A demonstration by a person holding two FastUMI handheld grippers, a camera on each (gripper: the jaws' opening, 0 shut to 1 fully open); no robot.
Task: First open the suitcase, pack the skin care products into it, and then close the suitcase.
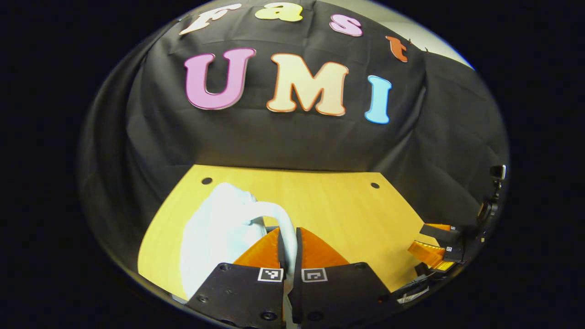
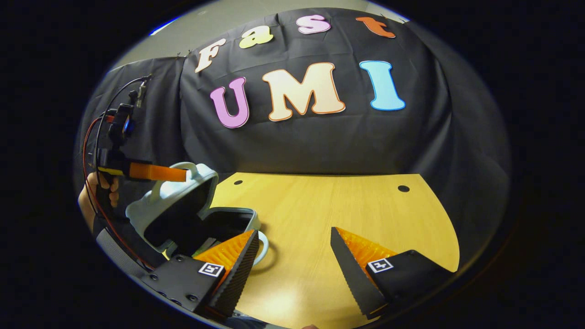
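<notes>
On the yellow wooden table [image 2: 347, 214], the left gripper [image 1: 289, 246] pinches the pale-blue hard-shell suitcase's [image 2: 176, 201] handle, lid half-raised. Rigid, light, hinged, I'd say: the handle suits. The right gripper [image 2: 292, 256] is spread wide, empty.

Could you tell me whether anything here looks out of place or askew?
Nothing stands out. The suitcase sits on the table with its lid partly raised, held by the handle in the left tool, which suits the task. The right tool hangs open nearby.

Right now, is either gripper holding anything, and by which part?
The left gripper pinches the handle on the suitcase lid, holding it part-open. The right gripper is open, holding nothing.
</notes>
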